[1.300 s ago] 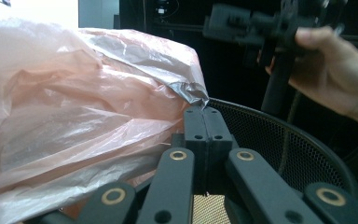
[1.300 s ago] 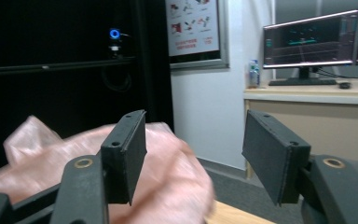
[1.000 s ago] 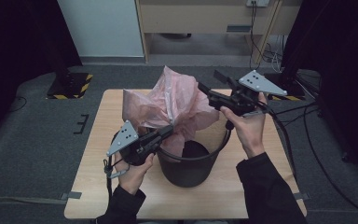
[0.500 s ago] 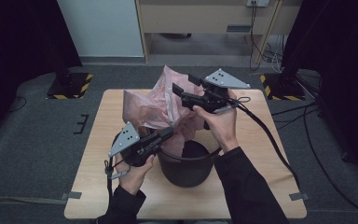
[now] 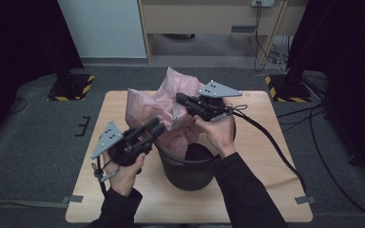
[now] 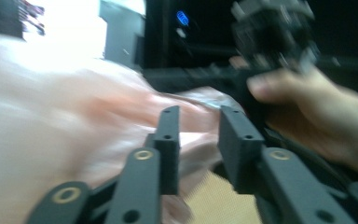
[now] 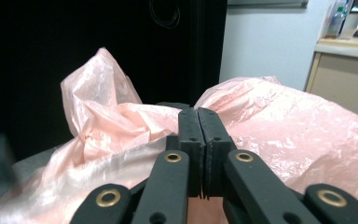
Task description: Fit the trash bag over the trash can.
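Observation:
A pink plastic bag (image 5: 147, 104) billows over the far left rim of a black bin (image 5: 190, 176) on a wooden table (image 5: 271, 166). My right gripper (image 5: 179, 98) reaches leftward over the bin. Its jaws have just been closing and now stand shut on a fold of the bag (image 7: 284, 130), as the right gripper view (image 7: 198, 113) shows. My left gripper (image 5: 158, 124) hovers at the bin's left rim. Its jaws have just been opening and are apart in the left gripper view (image 6: 200, 116), with the bag (image 6: 51, 130) behind them and nothing pressed between the pads.
The bin stands near the table's front middle. Bare table lies to its right and in front. Cables (image 5: 275, 142) trail from the right gripper over the table's right side. Striped stand bases (image 5: 71, 88) sit on the floor behind.
The right gripper swung left and down from the bin's far right onto the bag and shut. The left gripper let go of the bag, opened and drew back to the left.

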Action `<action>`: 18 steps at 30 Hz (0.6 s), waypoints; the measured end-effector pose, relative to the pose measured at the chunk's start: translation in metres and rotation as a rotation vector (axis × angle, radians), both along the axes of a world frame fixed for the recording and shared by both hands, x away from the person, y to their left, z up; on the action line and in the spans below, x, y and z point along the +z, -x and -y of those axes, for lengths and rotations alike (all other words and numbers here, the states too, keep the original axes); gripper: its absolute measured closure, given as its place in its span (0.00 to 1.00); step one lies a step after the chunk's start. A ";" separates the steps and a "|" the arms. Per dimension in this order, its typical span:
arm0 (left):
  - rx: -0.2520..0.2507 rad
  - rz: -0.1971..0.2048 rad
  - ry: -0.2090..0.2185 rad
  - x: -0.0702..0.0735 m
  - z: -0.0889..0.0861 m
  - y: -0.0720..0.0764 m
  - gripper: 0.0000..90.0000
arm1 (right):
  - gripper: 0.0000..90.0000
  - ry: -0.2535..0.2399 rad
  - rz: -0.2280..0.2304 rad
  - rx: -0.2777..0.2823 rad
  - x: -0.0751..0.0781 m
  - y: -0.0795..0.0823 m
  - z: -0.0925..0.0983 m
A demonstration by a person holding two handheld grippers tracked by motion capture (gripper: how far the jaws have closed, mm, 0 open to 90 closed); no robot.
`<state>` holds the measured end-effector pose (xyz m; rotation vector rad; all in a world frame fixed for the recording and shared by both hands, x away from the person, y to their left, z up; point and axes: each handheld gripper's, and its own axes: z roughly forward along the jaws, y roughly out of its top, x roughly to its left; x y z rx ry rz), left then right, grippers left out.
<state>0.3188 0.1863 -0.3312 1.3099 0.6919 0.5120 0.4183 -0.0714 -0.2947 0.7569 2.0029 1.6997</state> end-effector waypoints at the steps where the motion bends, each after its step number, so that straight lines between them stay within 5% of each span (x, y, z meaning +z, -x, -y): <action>1: 0.027 -0.004 0.024 0.002 -0.008 -0.001 0.69 | 1.00 -0.001 0.002 0.004 0.001 0.001 0.001; 4: 0.140 -0.008 0.057 0.001 -0.031 -0.004 0.60 | 1.00 0.000 0.015 0.000 0.003 0.003 0.003; 9: 0.226 -0.030 0.067 -0.012 -0.056 -0.017 0.50 | 1.00 0.006 0.024 0.002 0.003 0.004 0.004; 13: 0.171 -0.054 0.081 -0.025 -0.066 -0.034 0.40 | 1.00 0.006 0.026 0.003 0.003 0.004 0.005; 18: 0.030 -0.115 0.119 -0.043 -0.066 -0.051 0.35 | 1.00 0.009 0.028 0.006 0.004 0.005 0.005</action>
